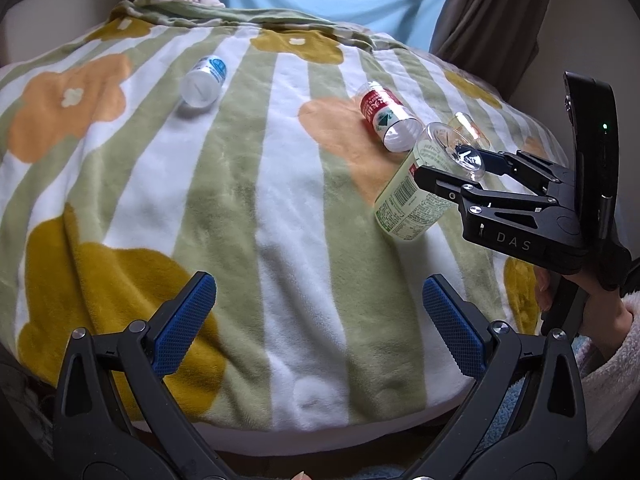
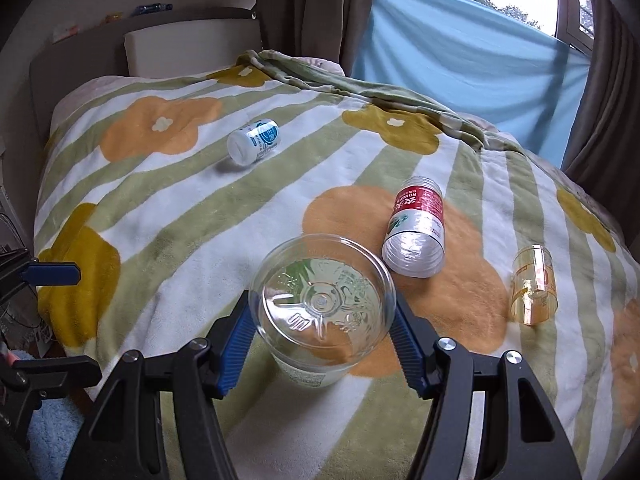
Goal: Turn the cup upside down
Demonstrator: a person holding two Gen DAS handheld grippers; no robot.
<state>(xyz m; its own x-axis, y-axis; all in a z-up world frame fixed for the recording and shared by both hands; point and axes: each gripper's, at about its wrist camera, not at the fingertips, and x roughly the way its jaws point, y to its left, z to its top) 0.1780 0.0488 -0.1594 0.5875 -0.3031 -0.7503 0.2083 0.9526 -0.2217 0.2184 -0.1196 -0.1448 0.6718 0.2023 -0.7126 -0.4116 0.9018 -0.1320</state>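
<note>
On the flowered blanket (image 1: 280,208) at the right side, the right gripper (image 2: 322,320) is clamped on the green-labelled cup (image 1: 416,196), one blue pad on each side near its clear base. From the left wrist view the cup is tilted, base up and toward the gripper, open mouth down-left, its lower rim apparently at or just above the blanket; contact can't be confirmed. From the right wrist view the moulded base faces the camera, so the flip looks mostly done. Left to do, as I judge it: bring the cup fully vertical, mouth flat on the blanket, then let go.

The left gripper (image 1: 320,324) hangs over the near edge, jaws wide apart, holding nothing.

Three other cups lie on their sides, untouched: red-labelled cup (image 2: 416,228) just beyond the held one, yellow cup (image 2: 534,284) to the right, blue-labelled cup (image 2: 254,142) far left. Soft blanket could let the cup tip on release.
</note>
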